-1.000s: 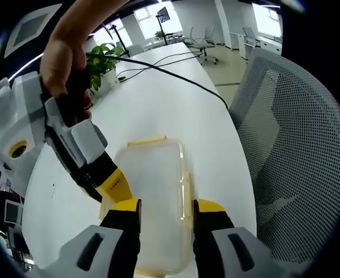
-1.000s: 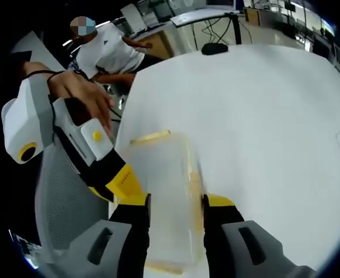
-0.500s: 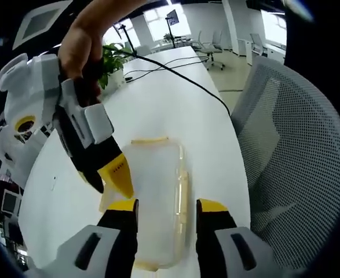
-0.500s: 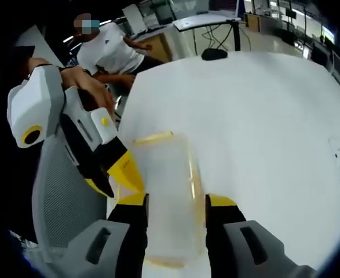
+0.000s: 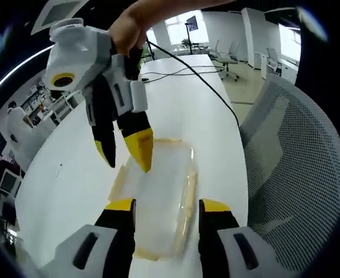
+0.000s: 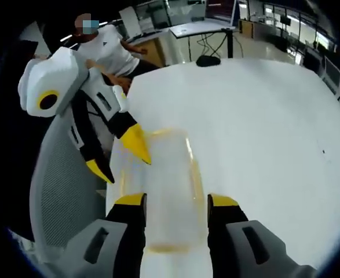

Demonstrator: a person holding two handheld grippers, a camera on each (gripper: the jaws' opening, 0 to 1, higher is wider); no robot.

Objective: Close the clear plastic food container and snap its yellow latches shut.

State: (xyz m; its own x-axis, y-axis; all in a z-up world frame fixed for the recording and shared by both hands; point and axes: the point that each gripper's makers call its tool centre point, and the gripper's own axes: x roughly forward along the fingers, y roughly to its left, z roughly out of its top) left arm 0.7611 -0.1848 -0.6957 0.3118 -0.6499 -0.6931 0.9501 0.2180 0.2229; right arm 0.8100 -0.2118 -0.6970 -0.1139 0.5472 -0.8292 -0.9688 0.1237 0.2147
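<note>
The clear plastic container [image 5: 158, 197] lies flat on the white table [image 5: 71, 174] with its lid on. Yellow latches run along its sides, one on the long edge [image 5: 187, 194] and one at the far end [image 5: 168, 141]. My left gripper [image 5: 167, 207] stands open over the near end of the container, one jaw at each side. The right gripper [image 5: 123, 155] hangs open above the far left corner, tips pointing down. In the right gripper view the container [image 6: 158, 185] sits between my right gripper's [image 6: 176, 201] open jaws, with the left gripper [image 6: 117, 157] open over its far left corner.
A grey mesh chair [image 5: 297, 174] stands close against the table edge beside the container, also seen as the chair [image 6: 54, 191]. A black cable [image 5: 198, 87] crosses the far table. A person in a white shirt [image 6: 109, 49] sits beyond, near a black mouse [image 6: 207, 59].
Both grippers have lifted away from the container's sides. Each now hangs higher over a far corner, jaws spread wider. The container has stayed where it was.
</note>
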